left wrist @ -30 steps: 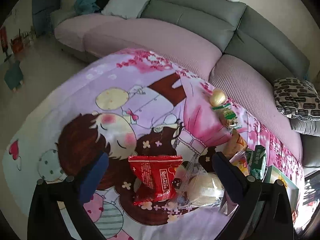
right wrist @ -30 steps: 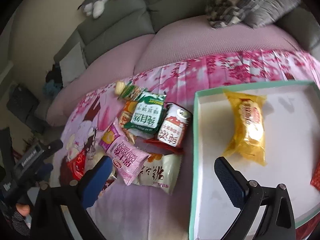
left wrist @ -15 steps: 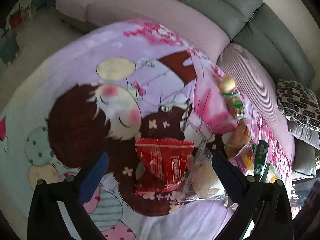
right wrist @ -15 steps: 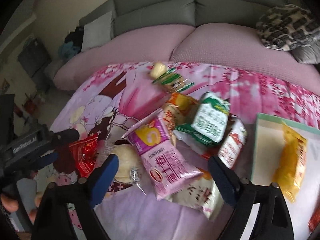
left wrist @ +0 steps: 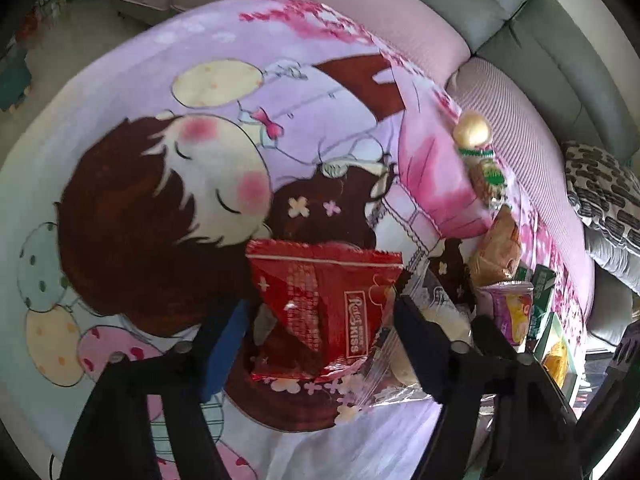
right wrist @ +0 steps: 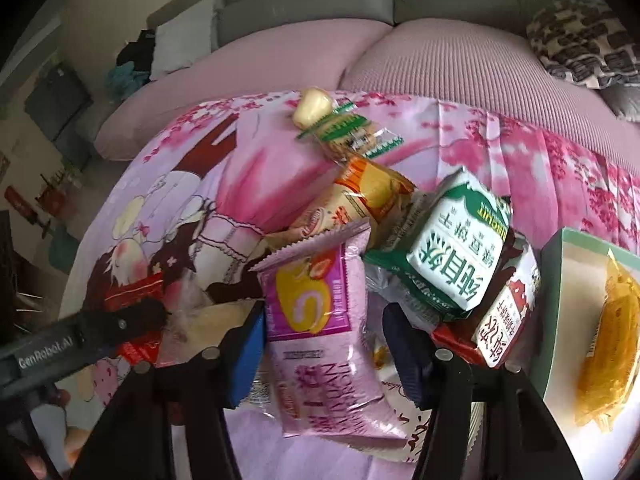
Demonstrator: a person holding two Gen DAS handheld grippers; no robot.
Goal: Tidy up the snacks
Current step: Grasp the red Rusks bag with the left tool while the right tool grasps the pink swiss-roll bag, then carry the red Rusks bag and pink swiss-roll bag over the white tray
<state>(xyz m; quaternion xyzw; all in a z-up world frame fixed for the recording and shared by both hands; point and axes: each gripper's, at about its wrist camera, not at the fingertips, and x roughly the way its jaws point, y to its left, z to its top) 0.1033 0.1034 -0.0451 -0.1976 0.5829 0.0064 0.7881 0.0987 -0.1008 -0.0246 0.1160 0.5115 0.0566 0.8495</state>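
Red foil snack packet (left wrist: pixel 324 312) is lying on the cartoon-print blanket (left wrist: pixel 160 80), sitting between the left gripper (left wrist: pixel 320 332) fingers. Its jaws have just been closing, flanking the packet's sides; firm contact cannot be told. Pink swiss-roll packet (right wrist: pixel 320 320) is lying between the right gripper (right wrist: pixel 324 344) fingers, whose jaws have likewise been closing, with pad contact unclear. Green biscuit packet (right wrist: pixel 452 256) is resting just right of the right gripper. Farther right, the mint-rimmed tray (right wrist: pixel 552 280) is holding a yellow packet (right wrist: pixel 612 344).

Both your wrist views look steeply down, close over the cartoon-printed pink blanket (left wrist: pixel 280 80); both share the crinkly red foil snack packet (left wrist: pixel 320 300).
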